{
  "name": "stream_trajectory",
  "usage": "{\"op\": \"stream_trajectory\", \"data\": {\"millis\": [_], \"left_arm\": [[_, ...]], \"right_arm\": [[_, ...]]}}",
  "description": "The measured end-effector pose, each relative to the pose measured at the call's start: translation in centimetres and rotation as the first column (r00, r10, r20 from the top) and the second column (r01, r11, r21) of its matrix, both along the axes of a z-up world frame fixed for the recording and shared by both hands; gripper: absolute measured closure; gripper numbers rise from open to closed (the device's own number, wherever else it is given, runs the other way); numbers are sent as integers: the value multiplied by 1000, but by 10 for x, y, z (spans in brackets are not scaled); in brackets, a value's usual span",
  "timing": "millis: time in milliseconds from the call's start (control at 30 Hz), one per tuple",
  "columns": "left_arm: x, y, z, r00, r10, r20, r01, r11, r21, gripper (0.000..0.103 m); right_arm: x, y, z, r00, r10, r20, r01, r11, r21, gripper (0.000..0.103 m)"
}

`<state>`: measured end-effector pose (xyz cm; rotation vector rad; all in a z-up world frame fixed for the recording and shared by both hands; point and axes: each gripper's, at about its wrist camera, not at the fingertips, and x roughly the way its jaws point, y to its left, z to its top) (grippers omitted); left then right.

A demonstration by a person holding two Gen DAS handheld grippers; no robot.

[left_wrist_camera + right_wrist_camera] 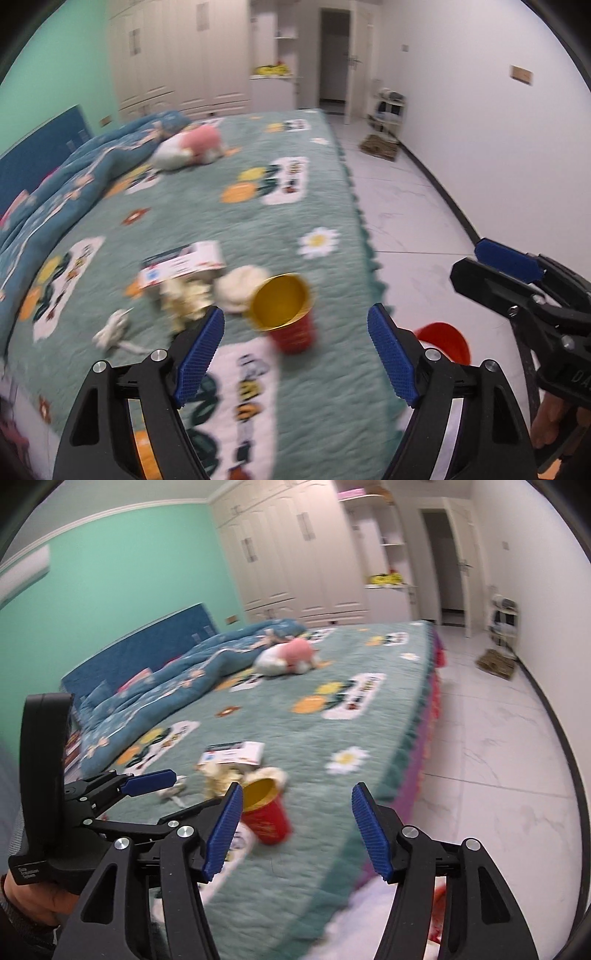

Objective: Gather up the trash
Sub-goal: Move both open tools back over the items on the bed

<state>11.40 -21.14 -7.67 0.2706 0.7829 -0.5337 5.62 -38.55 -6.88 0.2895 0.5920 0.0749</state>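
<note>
The left gripper [295,354] is spread wide and empty above the bed [325,206]; the right gripper [297,834] gapes likewise, holding nothing. Just ahead of both stands a red cup [286,314] with a gold lining, tilted, on the fuzzy green cover; beyond it, toward the left finger, lie crumpled tissues [240,288] and a flat printed packet [181,264], blurred, perhaps card. Only the left view shows a red rim [448,341] past its right finger, beside the bed; only the right view shows the purple skirt [421,775] under the cover's edge.
</note>
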Motion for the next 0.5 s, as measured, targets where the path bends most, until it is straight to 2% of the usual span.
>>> {"op": "stream_trajectory", "data": {"millis": [200,333,433,500], "left_arm": [[11,53,-1,994,106,-13,-107,994,-24,23],[19,78,-7,987,161,-27,-162,986,-35,18],[26,91,-16,982,185,-46,-186,982,-34,18],[30,97,-23,979,194,-62,-196,980,-33,18]], "right_arm": [[26,50,4,994,109,-10,-109,994,-19,41],[37,71,0,989,145,-27,-146,989,-27,41],[47,80,-8,986,158,-45,-160,987,-36,35],[56,85,-18,984,163,-72,-166,985,-46,35]]}}
